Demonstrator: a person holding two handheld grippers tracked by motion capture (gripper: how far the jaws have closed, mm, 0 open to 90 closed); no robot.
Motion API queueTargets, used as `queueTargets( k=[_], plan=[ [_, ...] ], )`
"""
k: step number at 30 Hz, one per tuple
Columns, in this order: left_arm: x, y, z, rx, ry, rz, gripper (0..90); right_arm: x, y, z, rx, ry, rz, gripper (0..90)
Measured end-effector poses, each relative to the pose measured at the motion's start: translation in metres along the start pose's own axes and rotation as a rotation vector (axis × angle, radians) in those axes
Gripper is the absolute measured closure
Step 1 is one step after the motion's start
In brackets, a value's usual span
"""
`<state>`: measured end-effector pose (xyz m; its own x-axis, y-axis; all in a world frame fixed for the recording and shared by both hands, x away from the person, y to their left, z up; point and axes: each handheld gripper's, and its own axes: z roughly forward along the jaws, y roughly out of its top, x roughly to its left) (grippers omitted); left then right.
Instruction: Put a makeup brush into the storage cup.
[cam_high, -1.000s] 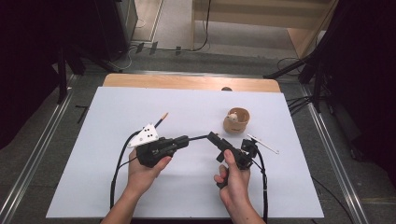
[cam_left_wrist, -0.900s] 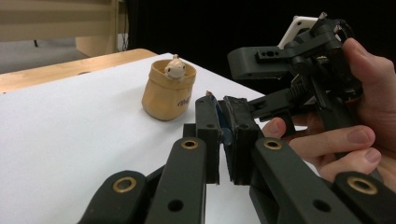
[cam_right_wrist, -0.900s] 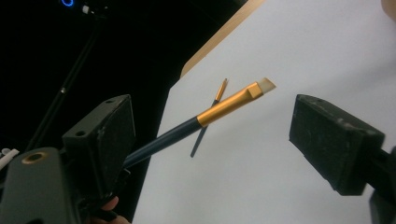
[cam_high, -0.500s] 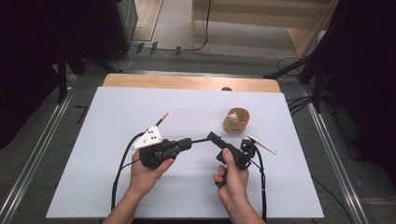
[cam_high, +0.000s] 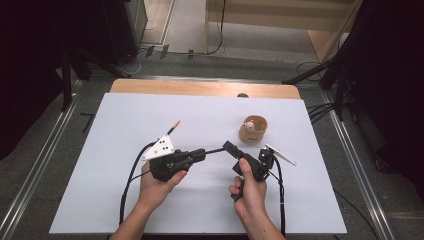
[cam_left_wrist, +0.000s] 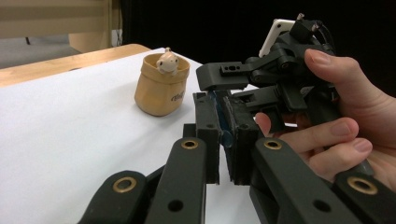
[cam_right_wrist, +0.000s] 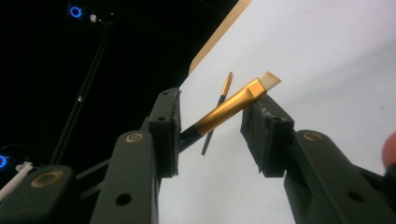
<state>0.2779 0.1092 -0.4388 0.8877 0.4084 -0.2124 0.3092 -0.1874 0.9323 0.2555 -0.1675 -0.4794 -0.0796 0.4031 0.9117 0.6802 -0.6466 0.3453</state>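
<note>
Gold-ferruled brush (cam_right_wrist: 231, 108) slants up-right between the right gripper (cam_right_wrist: 212, 133)'s open fingers (cam_right_wrist: 266, 133), bristles uppermost. Left gripper (cam_left_wrist: 223, 140) fingers (cam_left_wrist: 206, 135) clamp its dark handle.

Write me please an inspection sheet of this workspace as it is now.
Surface: white sheet on a wooden table.
Job's things: flat brush; thin brush lying apart; tan pot holding a small figurine.
Clutter: nothing seen.
Grippers: left hand-held gripper apparently shut on the flat brush; right hand-held gripper open, bristle end between its jaws.
Cables: black cable trailing towards the person.
Surroundings: metal rail, dark stands, floor cables.
</note>
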Motion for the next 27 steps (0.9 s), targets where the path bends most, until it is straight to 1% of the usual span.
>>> queueTargets(
  k=[1,2,3,4,5,6,8,10,12,13,15,19,22,24,25,27],
  plan=[
    [0.001,-0.001,0.001,0.017,-0.014,-0.009,86.5,0.000,0.000,-0.001,-0.005,0.007,0.005,64.1],
    [0.003,-0.002,0.002,0.028,-0.030,-0.022,86.0,0.000,0.001,-0.003,-0.019,0.022,-0.004,69.4],
    [0.004,-0.003,0.003,0.024,-0.035,-0.042,81.8,0.000,0.003,-0.006,-0.032,0.058,-0.011,84.5],
    [0.007,-0.004,0.003,0.027,-0.041,-0.068,72.7,0.001,0.003,-0.007,-0.041,0.072,-0.035,83.8],
    [0.008,-0.004,0.004,0.040,-0.039,-0.076,62.7,0.004,0.004,-0.010,-0.060,0.076,-0.075,84.7],
    [0.009,-0.005,0.004,0.049,-0.033,-0.069,55.8,0.006,0.005,-0.012,-0.068,0.088,-0.110,84.8],
    [0.010,-0.005,0.004,0.051,-0.037,-0.078,48.8,0.013,0.005,-0.015,-0.081,0.074,-0.197,84.9],
    [0.009,-0.005,0.004,0.049,-0.038,-0.074,47.8,0.020,0.005,-0.017,-0.102,0.042,-0.291,84.9],
    [0.009,-0.005,0.004,0.056,-0.033,-0.073,47.7,0.027,0.004,-0.019,-0.124,0.013,-0.393,84.9],
    [0.009,-0.005,0.005,0.060,-0.034,-0.072,47.7,0.030,0.004,-0.020,-0.131,0.000,-0.435,84.9],
    [0.009,-0.006,0.006,0.061,-0.036,-0.071,47.6,0.035,0.003,-0.021,-0.144,-0.013,-0.497,84.9],
    [0.009,-0.006,0.006,0.069,-0.037,-0.067,47.6,0.041,0.001,-0.023,-0.171,-0.049,-0.608,84.9],
    [0.009,-0.006,0.006,0.069,-0.034,-0.066,47.1,0.044,0.000,-0.024,-0.179,-0.064,-0.657,84.9],
    [0.010,-0.006,0.005,0.069,-0.036,-0.064,47.0,0.046,0.000,-0.024,-0.188,-0.073,-0.705,84.9],
    [0.010,-0.006,0.005,0.074,-0.036,-0.061,47.2,0.046,0.000,-0.024,-0.190,-0.075,-0.722,84.9],
    [0.010,-0.006,0.005,0.075,-0.036,-0.065,46.5,0.047,0.001,-0.025,-0.201,-0.083,-0.772,84.9]
  ],
)
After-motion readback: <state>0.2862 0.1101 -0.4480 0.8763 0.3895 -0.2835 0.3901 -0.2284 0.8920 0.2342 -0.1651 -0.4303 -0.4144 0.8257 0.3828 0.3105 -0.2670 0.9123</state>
